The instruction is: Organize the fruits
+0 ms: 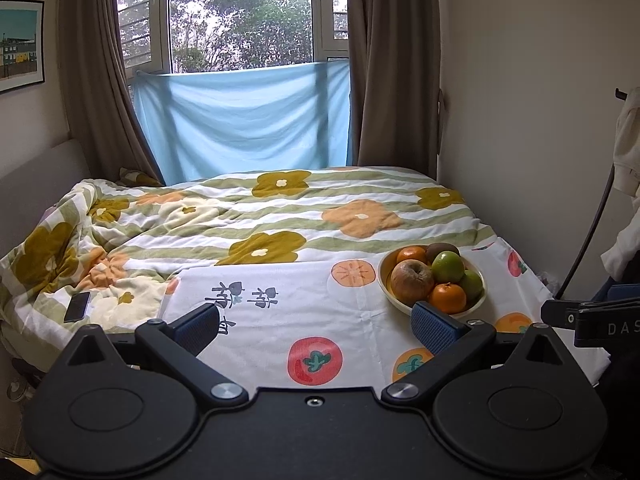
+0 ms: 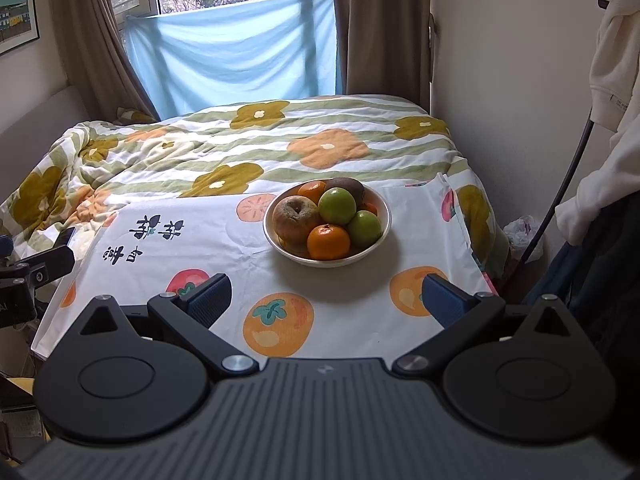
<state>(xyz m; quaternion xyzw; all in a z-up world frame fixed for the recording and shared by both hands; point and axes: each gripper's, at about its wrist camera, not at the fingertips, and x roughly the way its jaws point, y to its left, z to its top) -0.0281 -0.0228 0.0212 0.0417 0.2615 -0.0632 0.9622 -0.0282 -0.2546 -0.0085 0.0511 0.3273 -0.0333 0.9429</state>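
- My left gripper [image 1: 316, 324], black with blue ribbed pads, hangs with its jaws spread wide and nothing between them, above the white cloth printed with orange and red persimmons [image 1: 280, 320].
- To its far left a dark flat phone [image 1: 77, 306] lies on the rumpled quilt with green stripes and ochre and orange flowers [image 1: 248, 216].
- My right gripper [image 2: 326, 300] is likewise spread wide and empty, hovering above the same cloth, near the bowl but apart from it.
- Ahead of it, the pale round bowl [image 2: 376, 204] sits on the cloth, piled with fruit.
- In the bowl, from left: a wrinkled brown apple [image 2: 295, 219], a front orange tangerine [image 2: 328, 242], a back tangerine [image 2: 313, 191], two green apples [image 2: 337, 205] touching each other, and a brown kiwi [image 2: 349, 186] at the rear.
- Behind the bed I see a light-blue sheet [image 2: 236, 52] hung across the window.
- On the right, a cream garment [image 2: 616, 60] hangs by the wall.
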